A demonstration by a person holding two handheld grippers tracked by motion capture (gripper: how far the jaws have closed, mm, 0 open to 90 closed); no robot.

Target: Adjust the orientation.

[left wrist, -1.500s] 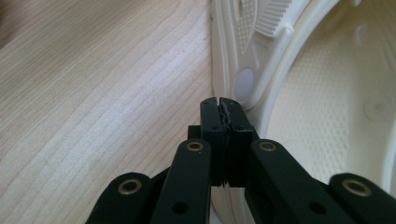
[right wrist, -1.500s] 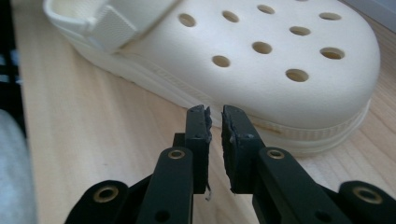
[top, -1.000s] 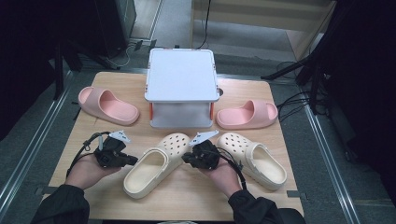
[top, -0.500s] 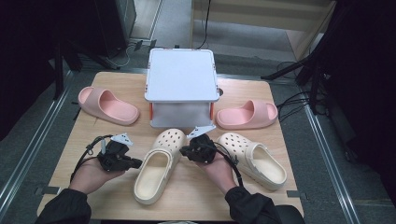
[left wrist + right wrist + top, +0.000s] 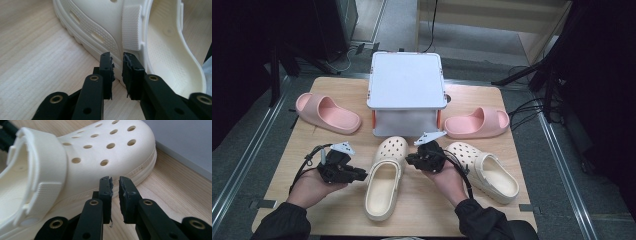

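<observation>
Along the left edge of the surface (image 5: 302, 145) we see a pink slide (image 5: 327, 112) lying toward the far left corner. Nearer the front edge our left tongs (image 5: 358, 175) sit low beside a cream clog (image 5: 384, 177), their jaws nearly pressed together with a thin gap and pinching nothing, tips just beside the clog's sole rim (image 5: 85, 37). At the middle of the far edge stands a white box (image 5: 407, 92). Our right tongs (image 5: 412, 159) come at the same clog from its other side, jaws likewise almost closed on nothing, close to the perforated toe (image 5: 100, 152). Right of them lies a second cream clog (image 5: 484, 170), and behind it, toward the right edge, another pink slide (image 5: 477, 122).
</observation>
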